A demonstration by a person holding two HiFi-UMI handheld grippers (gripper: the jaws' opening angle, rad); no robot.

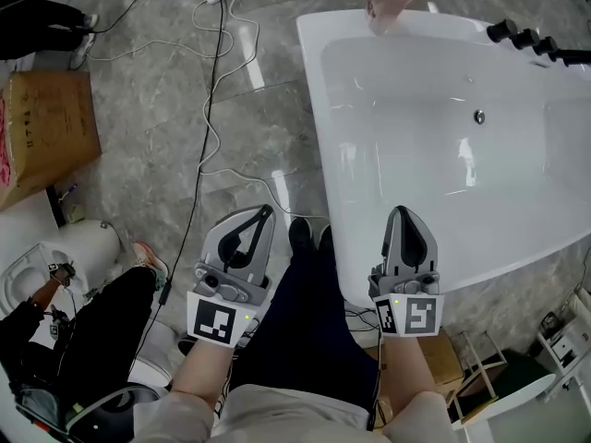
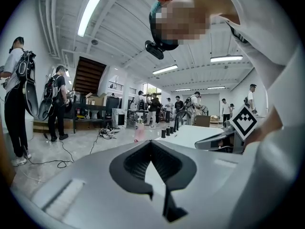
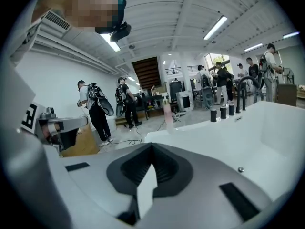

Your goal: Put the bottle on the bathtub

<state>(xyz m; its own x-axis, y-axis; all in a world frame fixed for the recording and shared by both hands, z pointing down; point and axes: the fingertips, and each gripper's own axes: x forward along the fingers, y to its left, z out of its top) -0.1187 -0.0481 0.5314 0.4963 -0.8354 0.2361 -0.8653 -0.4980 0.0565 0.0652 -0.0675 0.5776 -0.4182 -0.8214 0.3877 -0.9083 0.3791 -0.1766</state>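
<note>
Pink bottle [image 1: 388,0] stands upright on the bathtub [image 1: 314,90] rim, top centre of frame; likely light, stiff plastic, slick if wet, best taken mid-body; left hand-held gripper [image 1: 266,210] and right hand-held gripper [image 1: 404,212], bottom centre, jaws together, holding nothing.

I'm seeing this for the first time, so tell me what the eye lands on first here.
The big white bathtub fills the right of the head view, with a pink bottle standing on its far corner rim. Nearer, the left tool and right tool sit side by side low in the frame, both shut and empty.
</note>
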